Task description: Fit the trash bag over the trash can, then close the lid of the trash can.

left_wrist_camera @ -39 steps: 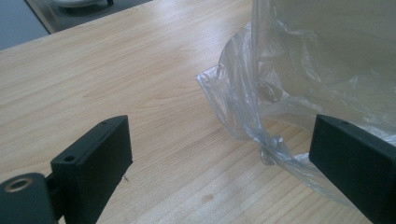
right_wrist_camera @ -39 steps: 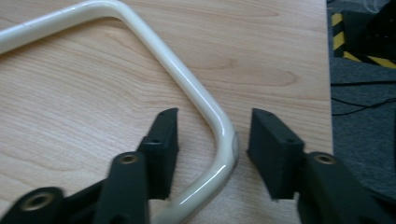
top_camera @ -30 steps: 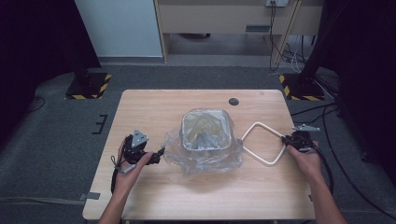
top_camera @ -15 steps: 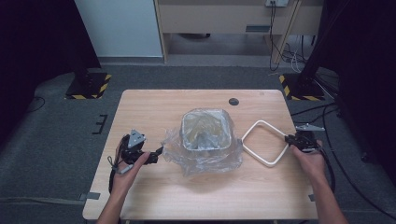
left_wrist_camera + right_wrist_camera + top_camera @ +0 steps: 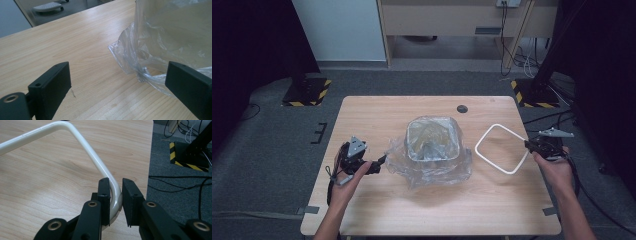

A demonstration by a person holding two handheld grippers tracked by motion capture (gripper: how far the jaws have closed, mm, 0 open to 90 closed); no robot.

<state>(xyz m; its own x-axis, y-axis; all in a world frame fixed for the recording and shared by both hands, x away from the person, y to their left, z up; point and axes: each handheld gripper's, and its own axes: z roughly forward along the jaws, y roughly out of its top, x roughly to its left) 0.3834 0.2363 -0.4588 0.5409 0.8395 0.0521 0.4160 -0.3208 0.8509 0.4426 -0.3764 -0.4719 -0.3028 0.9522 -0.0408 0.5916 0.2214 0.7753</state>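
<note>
A small square bin (image 5: 432, 125) stands at the table's middle, lined with a clear plastic bag (image 5: 432, 172) whose loose edge spreads over the wood. My left gripper (image 5: 382, 161) lies just left of that edge with its jaws wide open, and in the left gripper view (image 5: 117, 87) the bag (image 5: 150, 50) sits ahead of them. My right gripper (image 5: 528, 145) is shut on a corner of a white square frame (image 5: 497, 162), held tilted above the table at the right. In the right gripper view the frame (image 5: 85, 145) runs up from between the jaws of this gripper (image 5: 115, 192).
A black round mark (image 5: 462, 108) sits near the far edge of the wooden table (image 5: 377, 115). The right table edge is close beside my right hand, with cables on the floor (image 5: 175, 182) beyond it.
My right gripper has risen a little with the white frame in it, tilting the frame up off the wood. The left gripper, the bin and the bag have stayed put.
</note>
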